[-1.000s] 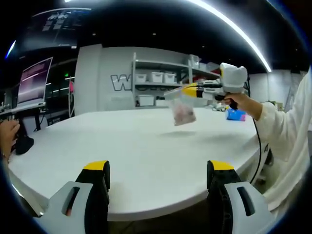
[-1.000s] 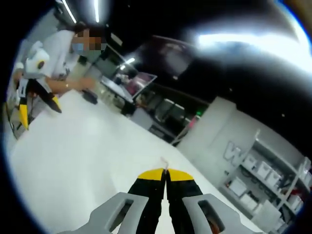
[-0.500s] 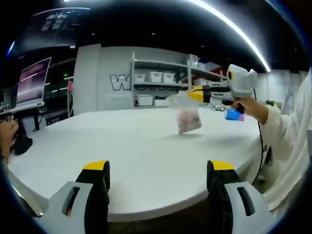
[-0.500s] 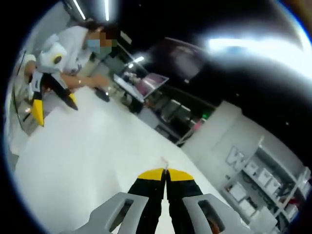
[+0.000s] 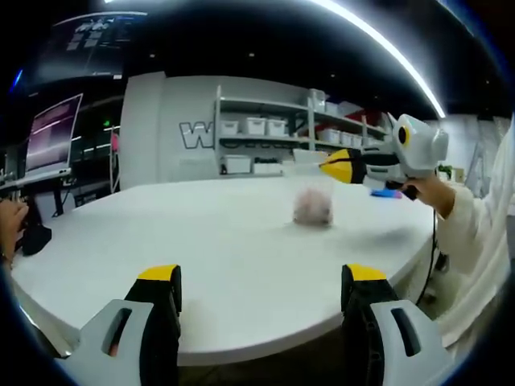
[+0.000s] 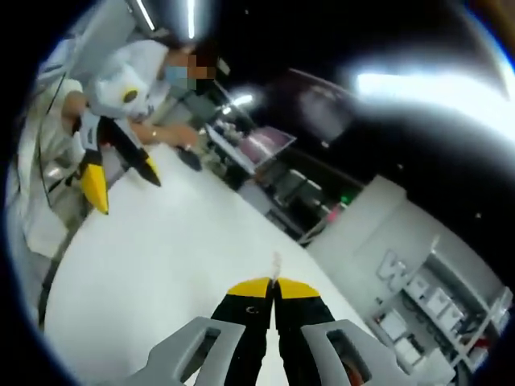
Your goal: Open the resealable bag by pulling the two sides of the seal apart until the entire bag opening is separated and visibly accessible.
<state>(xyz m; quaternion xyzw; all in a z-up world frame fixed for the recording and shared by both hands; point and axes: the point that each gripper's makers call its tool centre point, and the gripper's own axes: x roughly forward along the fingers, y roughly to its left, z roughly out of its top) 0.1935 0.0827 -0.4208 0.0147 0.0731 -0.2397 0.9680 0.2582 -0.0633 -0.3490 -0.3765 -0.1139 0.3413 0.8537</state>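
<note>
A clear resealable bag [image 5: 312, 202] with pinkish contents hangs by its top edge over the white table [image 5: 201, 241], its bottom close to the surface. My right gripper [image 5: 326, 166] comes in from the right, shut on that top edge. In the right gripper view its yellow tips [image 6: 273, 285] are pressed together, and a thin sliver of the bag's edge [image 6: 276, 262] sticks out between them. My left gripper [image 5: 262, 281] stands open at the table's near edge, well short of the bag, with nothing between its jaws. It also appears at the left of the right gripper view [image 6: 121, 181].
Shelves with white bins [image 5: 257, 129] line the back wall. A screen [image 5: 56, 133] stands at the far left, near a hand [image 5: 11, 227] and a dark object [image 5: 36, 238]. A blue item [image 5: 388, 193] lies behind the right gripper. A person in white [image 6: 137, 76] holds the grippers.
The right gripper has carried the bag to the right and lower, down toward the table. The left gripper has stayed still and open.
</note>
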